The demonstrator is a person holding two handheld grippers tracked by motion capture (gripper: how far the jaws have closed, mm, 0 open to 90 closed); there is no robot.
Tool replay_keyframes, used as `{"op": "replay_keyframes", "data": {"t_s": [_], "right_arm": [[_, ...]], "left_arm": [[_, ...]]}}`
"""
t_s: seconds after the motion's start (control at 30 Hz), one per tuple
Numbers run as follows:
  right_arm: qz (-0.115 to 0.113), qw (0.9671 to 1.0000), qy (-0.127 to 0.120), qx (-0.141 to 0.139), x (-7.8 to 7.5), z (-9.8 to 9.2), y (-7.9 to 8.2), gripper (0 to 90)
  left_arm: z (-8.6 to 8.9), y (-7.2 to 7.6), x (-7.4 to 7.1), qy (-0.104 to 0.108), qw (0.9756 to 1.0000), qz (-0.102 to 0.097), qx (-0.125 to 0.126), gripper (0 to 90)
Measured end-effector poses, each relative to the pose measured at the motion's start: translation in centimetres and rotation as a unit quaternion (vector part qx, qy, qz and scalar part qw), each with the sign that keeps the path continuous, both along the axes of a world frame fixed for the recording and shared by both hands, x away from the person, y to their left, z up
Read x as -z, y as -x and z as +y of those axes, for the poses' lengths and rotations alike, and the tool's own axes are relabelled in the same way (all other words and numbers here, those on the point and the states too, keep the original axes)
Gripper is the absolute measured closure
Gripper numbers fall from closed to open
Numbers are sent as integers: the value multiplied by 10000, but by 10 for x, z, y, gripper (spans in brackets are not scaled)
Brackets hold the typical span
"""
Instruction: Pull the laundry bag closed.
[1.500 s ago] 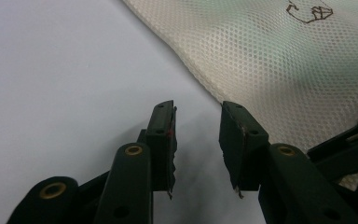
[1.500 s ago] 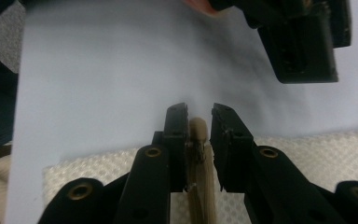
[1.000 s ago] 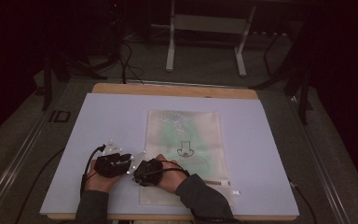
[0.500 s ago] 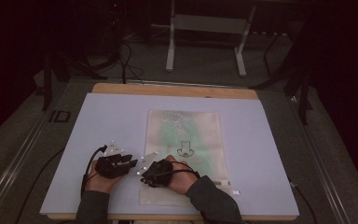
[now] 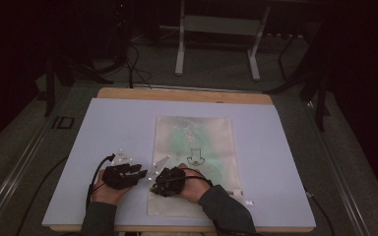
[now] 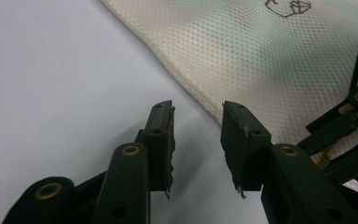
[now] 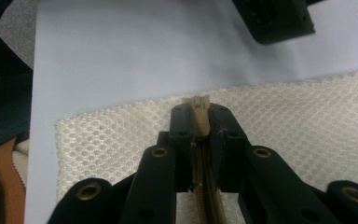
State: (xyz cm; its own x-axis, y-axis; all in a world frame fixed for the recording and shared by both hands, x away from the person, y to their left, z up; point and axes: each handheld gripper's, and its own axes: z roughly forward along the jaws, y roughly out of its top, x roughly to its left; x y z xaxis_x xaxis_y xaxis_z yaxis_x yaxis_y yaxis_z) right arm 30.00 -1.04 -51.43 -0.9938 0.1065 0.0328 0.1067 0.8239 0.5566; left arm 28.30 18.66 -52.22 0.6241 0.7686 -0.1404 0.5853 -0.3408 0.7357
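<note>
A cream mesh bag [image 5: 194, 142] with a dark printed figure lies flat on the pale mat [image 5: 103, 128]. My right gripper [image 5: 154, 185] sits at the bag's near left part, shut on the tan zipper [image 7: 200, 105] that runs between its jaws over the mesh [image 7: 307, 116]. My left gripper [image 5: 142, 173] rests just left of the bag, pointing at it. Its jaws have just opened a little further and stand apart [image 6: 198, 135] over bare mat, with nothing between them and the bag's edge [image 6: 261, 56] just beyond. The right gripper's linkage [image 6: 354, 116] shows at the side.
The mat covers a wooden table whose far edge [image 5: 177, 94] shows. Behind it on the dark floor stand a metal frame's legs [image 5: 216, 44] and loose cables. The left gripper's body [image 7: 275, 18] is close ahead of the right one.
My right hand has slid a little to the right along the bag's near part, still shut on the zipper. The left hand has stayed in place.
</note>
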Motion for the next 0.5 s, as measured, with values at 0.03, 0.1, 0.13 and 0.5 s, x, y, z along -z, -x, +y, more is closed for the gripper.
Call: {"op": "replay_keyframes", "data": {"t_s": [0.03, 0.1, 0.13, 0.5], "right_arm": [[-6, 10000, 2, -14, 0, 0, 0, 814], [-55, 10000, 61, -37, 0, 1, 1, 817], [-85, 9999, 76, -61, 0, 1, 2, 817], [-268, 9996, 59, -38, 3, -1, 7, 818]], "left_arm": [[-1, 1, 0, -6, 10000, 13, 21, 635], [-3, 2, 0, 17, 10000, 20, 64, 642], [-4, 2, 0, 6, 10000, 25, 96, 646], [-24, 9, 1, -128, 9983, 117, 553, 889]]}}
